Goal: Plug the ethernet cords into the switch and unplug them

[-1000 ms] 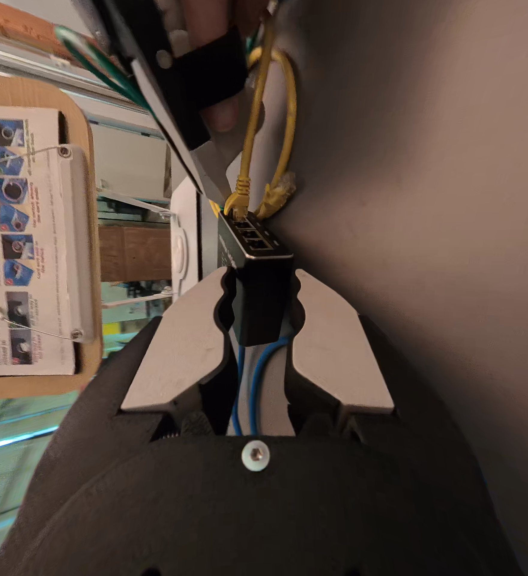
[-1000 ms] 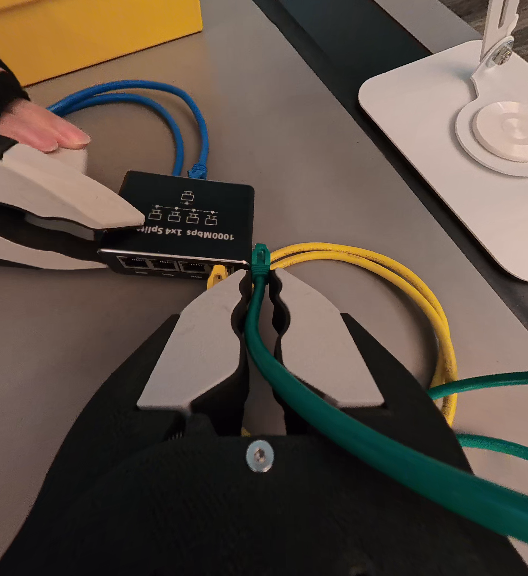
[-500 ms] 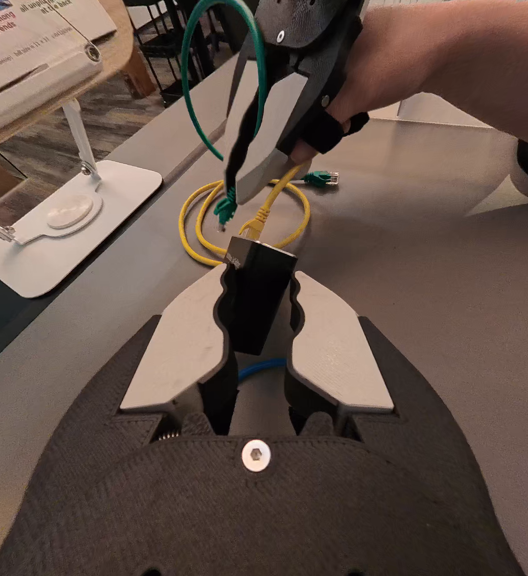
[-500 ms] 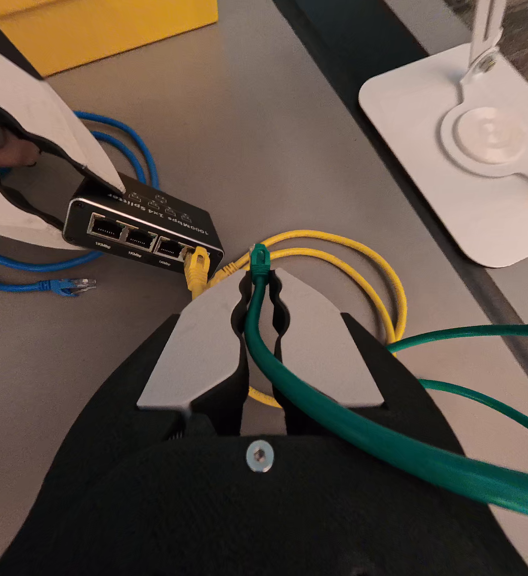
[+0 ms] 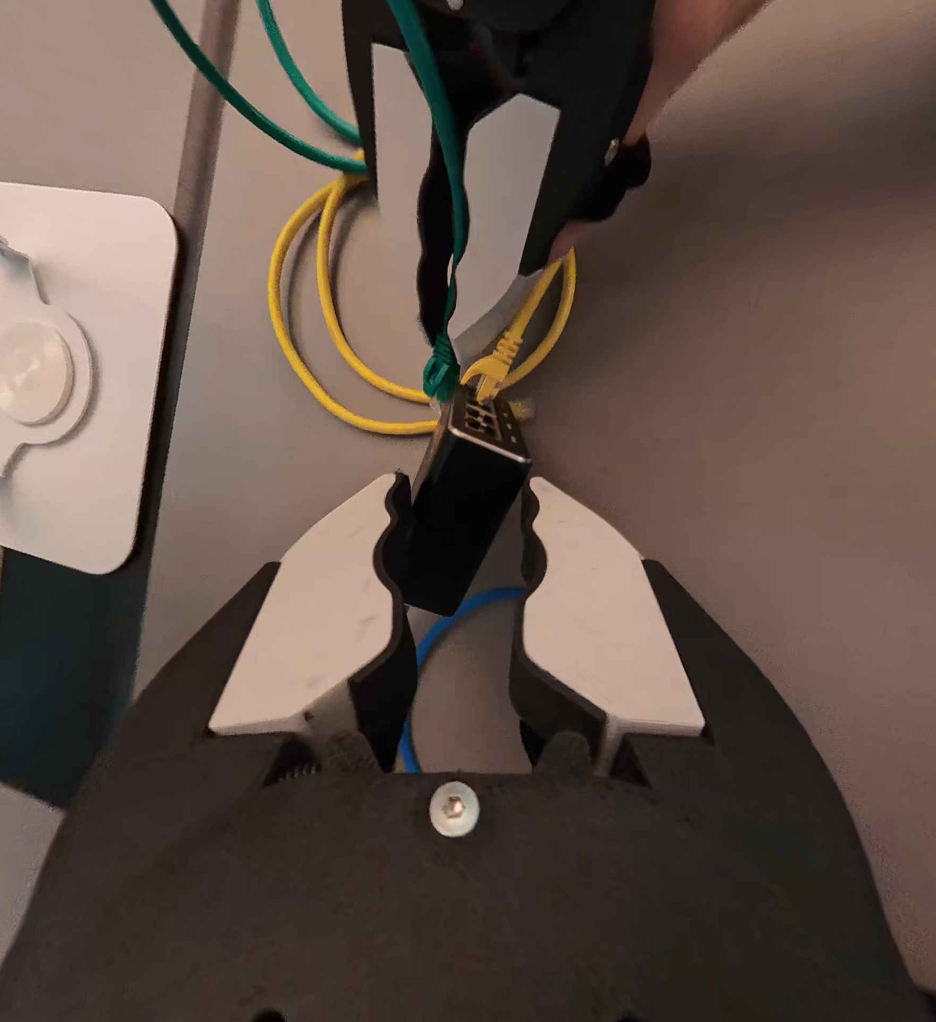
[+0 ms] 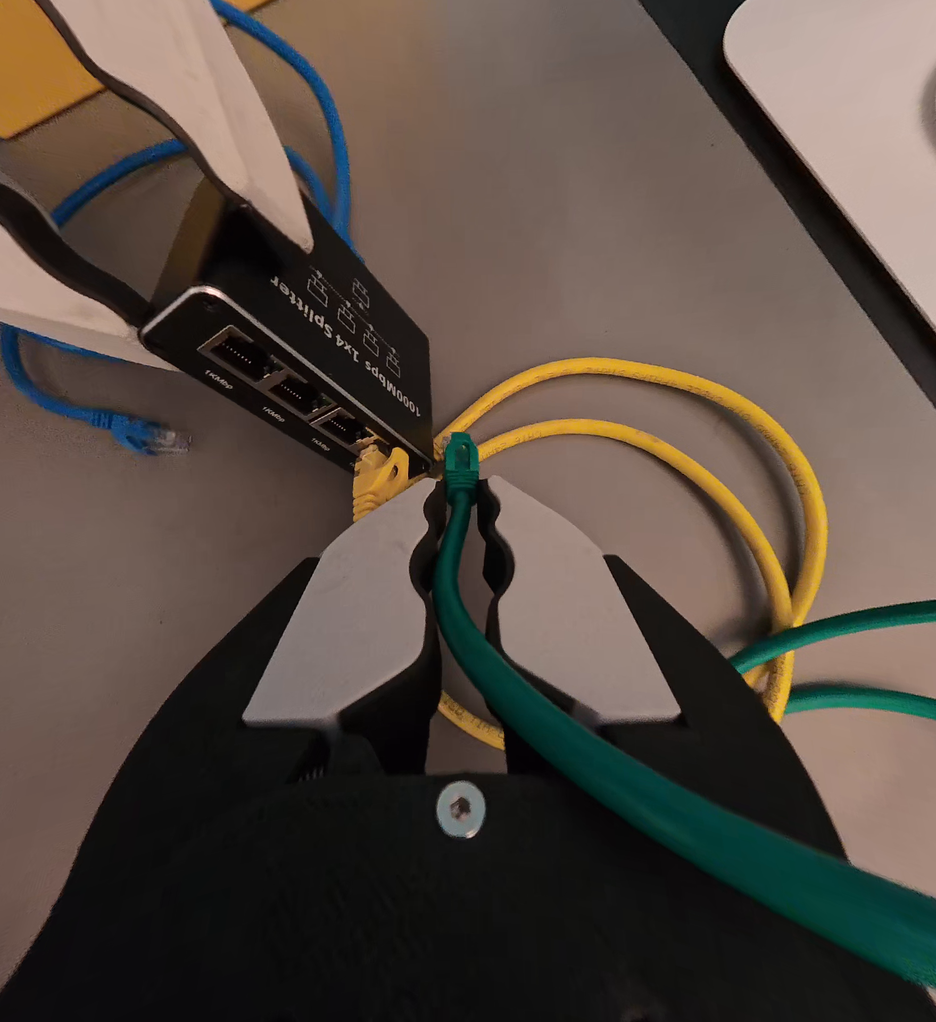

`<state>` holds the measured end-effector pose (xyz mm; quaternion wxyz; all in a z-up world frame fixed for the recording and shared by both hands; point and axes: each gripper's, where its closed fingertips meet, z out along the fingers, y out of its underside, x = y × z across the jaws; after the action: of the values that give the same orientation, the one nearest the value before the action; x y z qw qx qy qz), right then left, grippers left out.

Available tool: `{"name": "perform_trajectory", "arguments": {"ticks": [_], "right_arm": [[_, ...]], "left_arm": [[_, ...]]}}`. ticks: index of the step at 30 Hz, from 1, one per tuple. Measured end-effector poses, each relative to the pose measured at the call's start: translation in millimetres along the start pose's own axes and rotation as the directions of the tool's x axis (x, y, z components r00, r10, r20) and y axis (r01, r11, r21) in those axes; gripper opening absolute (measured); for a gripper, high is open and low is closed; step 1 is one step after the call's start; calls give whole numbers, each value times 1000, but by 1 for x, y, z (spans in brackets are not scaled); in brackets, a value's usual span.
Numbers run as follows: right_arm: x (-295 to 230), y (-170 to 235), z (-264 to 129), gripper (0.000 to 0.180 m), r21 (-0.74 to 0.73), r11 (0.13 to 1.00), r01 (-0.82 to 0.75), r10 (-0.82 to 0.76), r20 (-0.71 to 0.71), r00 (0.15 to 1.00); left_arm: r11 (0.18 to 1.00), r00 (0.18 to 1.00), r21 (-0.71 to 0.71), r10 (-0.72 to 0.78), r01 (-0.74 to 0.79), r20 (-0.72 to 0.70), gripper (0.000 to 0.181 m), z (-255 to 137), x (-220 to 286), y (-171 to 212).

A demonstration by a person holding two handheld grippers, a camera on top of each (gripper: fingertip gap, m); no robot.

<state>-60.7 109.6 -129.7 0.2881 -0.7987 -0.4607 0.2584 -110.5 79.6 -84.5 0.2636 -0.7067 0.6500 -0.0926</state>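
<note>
Tilted up further off the grey tabletop point(image 6: 592, 221) than half a second ago: black switch point(image 6: 344, 332), white markings on top, silver-rimmed port face, three ports empty, yellow cord point(image 6: 675, 398) plugged in the end port. Clamped at its rear by left gripper point(image 5: 460, 531). Right gripper point(image 6: 457, 509) pinched on green cord point(image 6: 510, 674), plug just beside the switch's corner. Loose blue cord point(image 6: 139, 434) behind

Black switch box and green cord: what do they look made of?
Black rectangular switch box: looks like matte black anodised metal or hard plastic, with a bright polished rim around the port face; cannot tell which. Green ethernet cord: smooth, slightly glossy rubbery jacket that bends freely, with a moulded ridged boot.
</note>
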Motion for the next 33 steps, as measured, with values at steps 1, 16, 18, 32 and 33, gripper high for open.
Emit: {"name": "perform_trajectory", "arguments": {"ticks": [1, 16, 18, 32, 33], "right_arm": [[-1, 1, 2, 12, -1, 1000, -5, 5, 6, 1000], [1, 2, 3, 12, 26, 1000, -2, 2, 13, 1000], [3, 2, 2, 13, 34, 999, 0, 0, 10, 1000], [3, -80, -111, 12, 420, 882, 214, -85, -306, 948], [-2, -88, -125, 12, 448, 858, 251, -93, -345, 934]], "left_arm": [[998, 999, -36, 49, -49, 7, 38, 2, 0, 2], [935, 930, -54, 353, -349, 98, 41, 45, -1, 15], [932, 922, -55, 362, -358, 140, 39, 44, -2, 13], [929, 838, 212, 155, -305, 523, 38, -21, -29, -20], [924, 832, 225, 149, -310, 534, 38, -26, -31, -23]]}}
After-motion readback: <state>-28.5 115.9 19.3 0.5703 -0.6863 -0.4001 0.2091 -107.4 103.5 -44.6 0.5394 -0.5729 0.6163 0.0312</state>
